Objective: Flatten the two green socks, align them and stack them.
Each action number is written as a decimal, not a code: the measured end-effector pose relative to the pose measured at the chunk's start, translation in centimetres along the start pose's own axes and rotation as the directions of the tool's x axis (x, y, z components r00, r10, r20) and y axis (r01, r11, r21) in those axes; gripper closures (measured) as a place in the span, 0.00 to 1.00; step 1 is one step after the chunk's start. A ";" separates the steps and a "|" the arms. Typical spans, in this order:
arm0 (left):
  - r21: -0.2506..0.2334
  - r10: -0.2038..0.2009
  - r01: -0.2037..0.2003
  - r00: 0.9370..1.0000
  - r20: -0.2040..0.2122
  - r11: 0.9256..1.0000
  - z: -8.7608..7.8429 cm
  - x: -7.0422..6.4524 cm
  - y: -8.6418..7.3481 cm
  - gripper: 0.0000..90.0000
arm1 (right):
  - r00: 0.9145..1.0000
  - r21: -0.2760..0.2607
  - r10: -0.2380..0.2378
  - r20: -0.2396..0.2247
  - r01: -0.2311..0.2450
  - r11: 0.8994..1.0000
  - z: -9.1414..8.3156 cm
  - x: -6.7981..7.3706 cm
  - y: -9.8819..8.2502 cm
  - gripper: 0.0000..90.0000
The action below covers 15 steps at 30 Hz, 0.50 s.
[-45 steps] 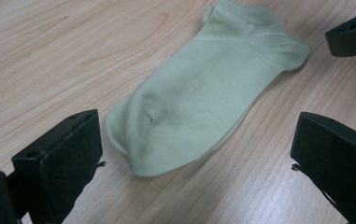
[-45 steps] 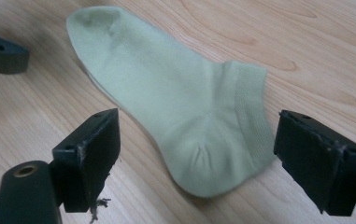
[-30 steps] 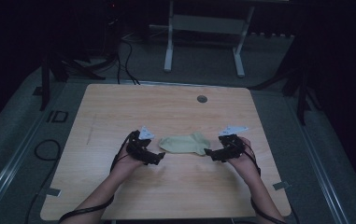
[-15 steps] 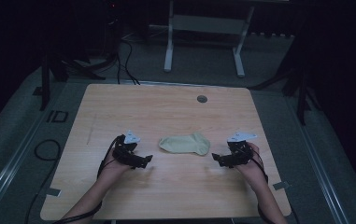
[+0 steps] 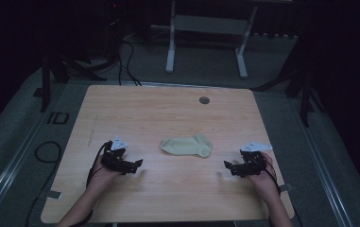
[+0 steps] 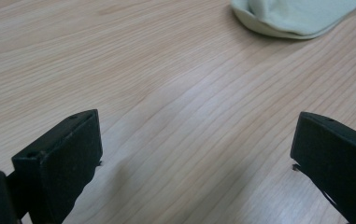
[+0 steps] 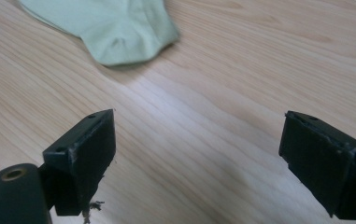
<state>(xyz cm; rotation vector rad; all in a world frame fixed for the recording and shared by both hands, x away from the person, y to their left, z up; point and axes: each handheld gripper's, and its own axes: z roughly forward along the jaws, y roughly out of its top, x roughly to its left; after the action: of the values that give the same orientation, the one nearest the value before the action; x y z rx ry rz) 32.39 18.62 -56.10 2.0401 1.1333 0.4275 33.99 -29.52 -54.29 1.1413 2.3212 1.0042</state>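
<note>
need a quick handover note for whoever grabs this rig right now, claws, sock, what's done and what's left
Left claw: open, holding nothing, low over the table on the left side of the sock, apart from it.
Right claw: open, holding nothing, on the right side of the sock, also apart from it.
Sock: pale green, lying flat near the middle of the table between the two claws, its rounded end toward the right claw.
Done: the sock looks laid out flat and let go.
Left: can't tell from here; if it needs more handling, both claws are free and pointed at it.
</note>
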 end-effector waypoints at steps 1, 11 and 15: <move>0.001 -0.001 0.001 1.000 0.000 1.000 -0.1 0.1 -0.1 0.02 | 1.000 0.001 0.008 -0.001 -0.008 1.000 -0.2 -0.1 -0.3 0.12; -0.011 -0.046 0.046 0.998 -0.045 0.999 -2.1 2.0 -2.3 0.02 | 0.996 0.002 0.077 0.045 -0.078 0.997 -1.3 -1.2 -2.5 0.12; -0.020 -0.062 0.061 0.996 -0.071 0.998 -2.8 2.6 -3.0 0.02 | 0.990 -0.026 0.119 0.073 -0.117 0.993 -2.1 -1.8 -3.1 0.12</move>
<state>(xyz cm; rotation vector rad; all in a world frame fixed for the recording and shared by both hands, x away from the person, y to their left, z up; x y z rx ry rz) 30.39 23.06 -56.63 1.9826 1.2277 0.4821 32.19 -33.14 -55.14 1.2978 2.2014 1.0076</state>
